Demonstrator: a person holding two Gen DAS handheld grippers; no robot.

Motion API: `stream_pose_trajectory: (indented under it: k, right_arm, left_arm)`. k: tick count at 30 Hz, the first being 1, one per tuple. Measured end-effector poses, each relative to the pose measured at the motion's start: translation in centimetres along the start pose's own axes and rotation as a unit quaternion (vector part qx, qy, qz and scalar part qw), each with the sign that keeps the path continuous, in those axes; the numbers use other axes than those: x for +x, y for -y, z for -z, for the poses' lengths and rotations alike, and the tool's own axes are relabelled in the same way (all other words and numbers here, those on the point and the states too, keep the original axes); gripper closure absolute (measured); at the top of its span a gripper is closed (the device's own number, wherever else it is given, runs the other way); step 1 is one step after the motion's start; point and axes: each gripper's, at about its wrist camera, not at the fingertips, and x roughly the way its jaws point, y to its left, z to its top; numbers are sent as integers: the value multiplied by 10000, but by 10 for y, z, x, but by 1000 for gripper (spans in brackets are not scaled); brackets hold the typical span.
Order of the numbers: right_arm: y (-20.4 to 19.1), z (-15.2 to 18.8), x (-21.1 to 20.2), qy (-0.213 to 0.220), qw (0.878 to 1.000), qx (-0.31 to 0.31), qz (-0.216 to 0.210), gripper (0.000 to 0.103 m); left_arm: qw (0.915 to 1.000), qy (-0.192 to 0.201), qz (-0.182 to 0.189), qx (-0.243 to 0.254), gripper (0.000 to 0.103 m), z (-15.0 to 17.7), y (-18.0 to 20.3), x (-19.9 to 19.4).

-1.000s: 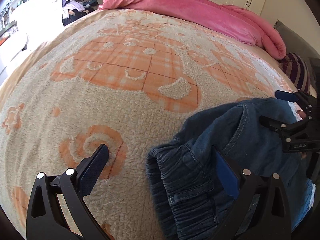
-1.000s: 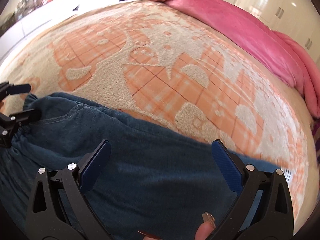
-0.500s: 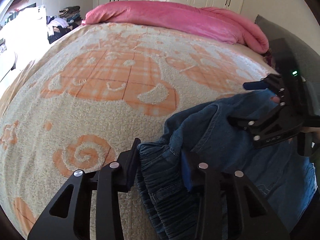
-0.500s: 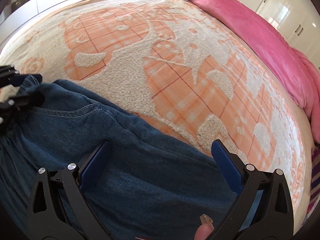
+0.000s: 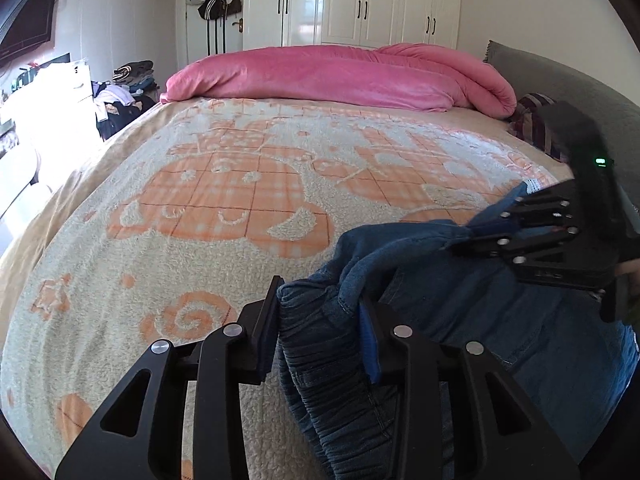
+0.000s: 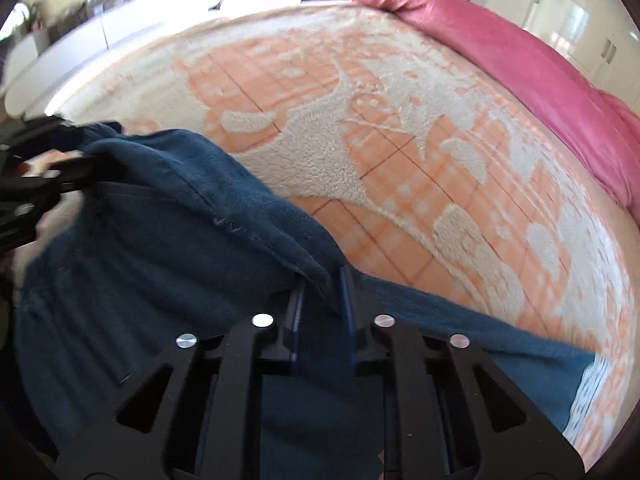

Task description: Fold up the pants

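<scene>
since a second ago both pairs of fingers have gone from spread wide to closed on cloth. the left gripper [image 5: 320,332] now pinches the gathered, ribbed elastic waistband of the dark blue denim pants [image 5: 460,320], and the right gripper [image 6: 322,300] clamps a raised fold of the same fabric further along. the bed surface looks lower and flatter in the left view than before, and the denim is bunched up off it between the two tools.

in the left view the right gripper [image 5: 532,236] sits at about 3 o'clock, its fingers shut on a peaked ridge of denim. the pants lie at the near edge of the bed, on a fuzzy cream and orange patterned fleece blanket [image 5: 240,208]; their long axis runs roughly 9 to 3 o'clock across the right view, waistband toward 9. a plush pink rolled duvet [image 5: 340,76] lies at 12 o'clock.
</scene>
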Motion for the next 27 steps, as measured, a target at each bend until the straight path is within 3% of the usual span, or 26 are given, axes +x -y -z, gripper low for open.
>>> stream_pose_trajectory:
  k: [8,13,16,22,27]
  right_arm:
    - [-10,46,-82,874,9933,701,-279,97]
    - [-29,72,-117,1158,9888,856,-391,97]
    - [-45,90,-129,1191,9871,890,-586,97]
    - [-72,129,-137,1113,9858,959,-810,98]
    - [-91,159,-138,1031,9826,1147,-1036,98]
  left_arm:
    - [9987,490,38,168,70,2,18,-40]
    - [9973,664,-94,308,70,15,31,-65]
    - [9968,781,23,181,69,33,32,-89]
    - [9986,385,359,60,68,70,32,-110]
    - [9990,122,391,206,67,88,39,-120]
